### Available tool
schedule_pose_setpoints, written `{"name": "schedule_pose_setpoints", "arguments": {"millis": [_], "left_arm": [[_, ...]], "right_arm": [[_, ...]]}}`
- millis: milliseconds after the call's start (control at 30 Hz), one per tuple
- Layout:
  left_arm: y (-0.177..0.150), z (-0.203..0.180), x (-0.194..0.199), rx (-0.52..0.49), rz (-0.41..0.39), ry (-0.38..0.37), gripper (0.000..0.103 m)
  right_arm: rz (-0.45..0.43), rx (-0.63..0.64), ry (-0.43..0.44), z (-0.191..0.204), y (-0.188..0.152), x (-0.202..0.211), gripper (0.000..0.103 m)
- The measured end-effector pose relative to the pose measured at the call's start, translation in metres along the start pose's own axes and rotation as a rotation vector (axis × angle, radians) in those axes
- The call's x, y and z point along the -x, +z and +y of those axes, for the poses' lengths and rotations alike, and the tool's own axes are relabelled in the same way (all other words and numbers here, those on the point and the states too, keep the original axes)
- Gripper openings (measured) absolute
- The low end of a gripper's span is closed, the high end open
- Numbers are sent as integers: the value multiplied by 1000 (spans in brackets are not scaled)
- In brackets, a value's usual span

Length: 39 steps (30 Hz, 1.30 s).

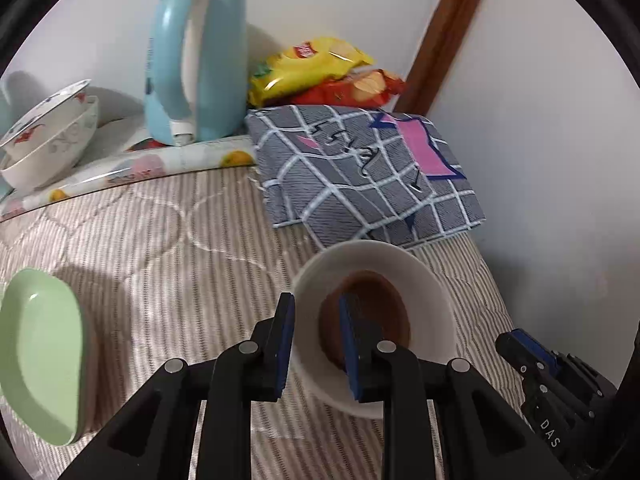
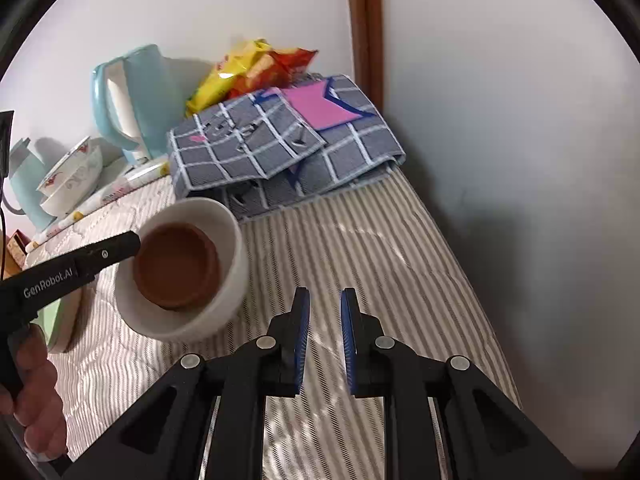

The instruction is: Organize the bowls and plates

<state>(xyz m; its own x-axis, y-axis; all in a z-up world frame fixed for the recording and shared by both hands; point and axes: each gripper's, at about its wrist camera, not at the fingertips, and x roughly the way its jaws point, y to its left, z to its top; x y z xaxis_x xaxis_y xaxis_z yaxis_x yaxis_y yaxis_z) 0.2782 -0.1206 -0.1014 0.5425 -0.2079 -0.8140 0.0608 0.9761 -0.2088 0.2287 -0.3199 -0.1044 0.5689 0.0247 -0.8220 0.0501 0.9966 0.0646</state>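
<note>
A white bowl [image 1: 420, 280] with a small brown bowl [image 1: 384, 304] nested inside is held by its near rim in my left gripper [image 1: 316, 320], one finger outside and one inside. In the right wrist view the white bowl [image 2: 232, 240] and brown bowl [image 2: 176, 268] hang tilted just above the striped bed, with the left gripper [image 2: 132, 246] at the rim. My right gripper [image 2: 325, 312] is empty, fingers slightly apart, to the right of the bowl. A green plate [image 1: 40, 360] lies at the left. Two stacked floral bowls [image 1: 52, 136] sit on the side table.
A light blue kettle [image 1: 196, 64] stands on the floral-covered table [image 1: 132, 168] beyond the bed. A folded grey checked cloth [image 1: 360, 172] and snack bags [image 1: 320, 72] lie by the wall. The white wall runs along the right side of the striped mattress [image 2: 360, 248].
</note>
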Motion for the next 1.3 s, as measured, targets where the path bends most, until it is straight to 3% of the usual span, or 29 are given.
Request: {"name": "schedule_pose_setpoints", "arguments": {"millis": [67,133,300,633,967,1133,1300], "left_arm": [[-1,7,1,12,4,12,22],[-2,14,1,23,13,19,22],[-5,21,-4,43,28,20,22],[-5,19,-22,42,78,-4,22],[-6,18,-35,42,85,-1,23],[-5,17,-40,36,90,5,23],[-3,17,-48,26,98,19,26]], "right_arm": [[2,14,17,5,4,-2,16],[20,17,47,10,7,-7,24],[43,1,99,19,14,-17,25],[64,40,91,35,24,-29,25],[150,103,68,48,19,-57,25],[154,143,18,54,19,-62,35],[158,100,29,47,19,-68,40]]}}
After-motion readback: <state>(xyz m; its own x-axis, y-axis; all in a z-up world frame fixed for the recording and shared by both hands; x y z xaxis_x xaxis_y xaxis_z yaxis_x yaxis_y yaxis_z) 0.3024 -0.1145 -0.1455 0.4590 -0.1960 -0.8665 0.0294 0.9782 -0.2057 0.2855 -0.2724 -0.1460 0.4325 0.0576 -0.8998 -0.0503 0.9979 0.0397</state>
